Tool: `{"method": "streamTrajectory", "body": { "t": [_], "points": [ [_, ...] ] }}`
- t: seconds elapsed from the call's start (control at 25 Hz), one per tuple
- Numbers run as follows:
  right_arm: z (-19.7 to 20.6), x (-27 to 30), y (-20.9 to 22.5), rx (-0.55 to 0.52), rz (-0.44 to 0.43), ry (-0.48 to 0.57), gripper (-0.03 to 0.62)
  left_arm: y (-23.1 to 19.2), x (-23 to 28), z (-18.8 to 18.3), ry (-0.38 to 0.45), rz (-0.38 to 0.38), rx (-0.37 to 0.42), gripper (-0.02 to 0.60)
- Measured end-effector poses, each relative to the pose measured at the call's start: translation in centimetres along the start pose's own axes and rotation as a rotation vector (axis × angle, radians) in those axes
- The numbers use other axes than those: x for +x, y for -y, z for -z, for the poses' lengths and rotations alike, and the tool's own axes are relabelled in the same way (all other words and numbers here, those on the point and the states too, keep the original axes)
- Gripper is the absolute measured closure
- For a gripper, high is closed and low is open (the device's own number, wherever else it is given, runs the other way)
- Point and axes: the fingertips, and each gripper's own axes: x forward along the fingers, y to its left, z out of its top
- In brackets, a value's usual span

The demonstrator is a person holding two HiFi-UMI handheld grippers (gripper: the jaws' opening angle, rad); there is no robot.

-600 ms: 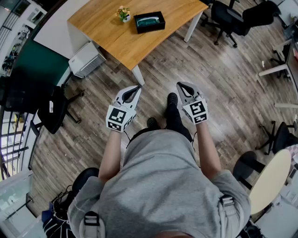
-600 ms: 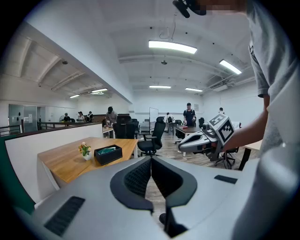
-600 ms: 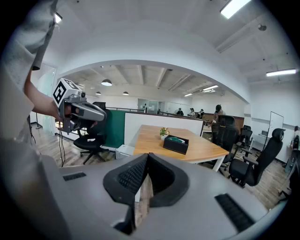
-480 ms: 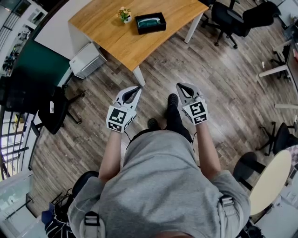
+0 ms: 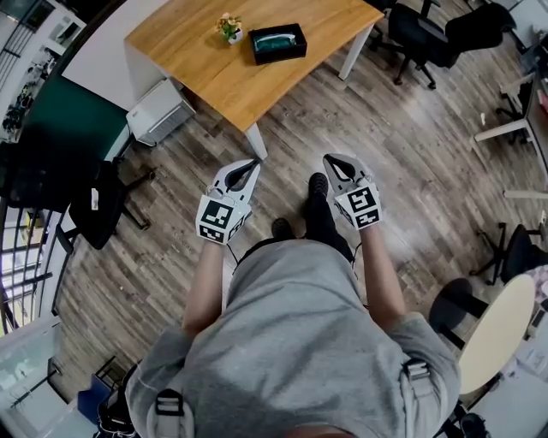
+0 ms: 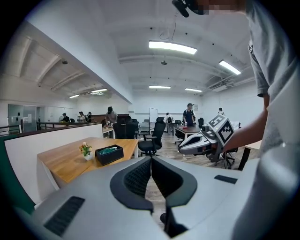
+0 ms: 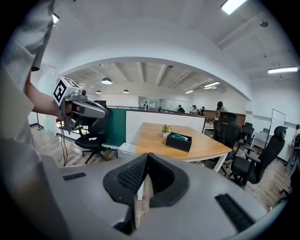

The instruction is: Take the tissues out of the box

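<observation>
Left gripper (image 5: 248, 162) and right gripper (image 5: 336, 159) hang in front of the person, jaws pressed together on nothing, well short of the desk (image 5: 205, 81). The black tissue box (image 5: 291, 51) sits mid-desktop, just beside a small plant (image 5: 228, 26), back from the near corner. Its tissues (image 5: 276, 39) should be light, soft and easy to tear, so the call is a gentle pinch on the top sheet's raised middle, with the box steadied.
</observation>
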Motion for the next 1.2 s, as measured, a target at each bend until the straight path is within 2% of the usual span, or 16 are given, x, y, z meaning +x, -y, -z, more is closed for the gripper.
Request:
{"method": "streamTrajectory", "body": {
  "t": [0.2,0.44,0.72,1.04,1.2],
  "points": [
    [0.3,0.3,-0.4,-0.002,-0.007,-0.013,0.588,-0.1,0.2,0.0,0.007,0.019,0.013,0.558],
    [-0.7,0.8,-0.2,-0.008,0.004,0.008,0.584,-1.0,0.1,-0.4,0.012,0.006,0.027,0.558],
    [-0.6,1.4,-0.5,0.008,-0.003,0.006,0.525,-1.0,0.4,0.5,-0.017,0.029,0.017,0.557],
    [-0.7,1.6,-1.4,0.002,-0.024,0.006,0.419,-0.4,0.6,1.0,-0.026,0.054,0.016,0.551],
    [-0.6,1.6,-1.9,0.000,-0.031,0.003,0.383,-0.5,0.3,1.1,-0.029,0.050,0.015,0.508]
  ]
}}
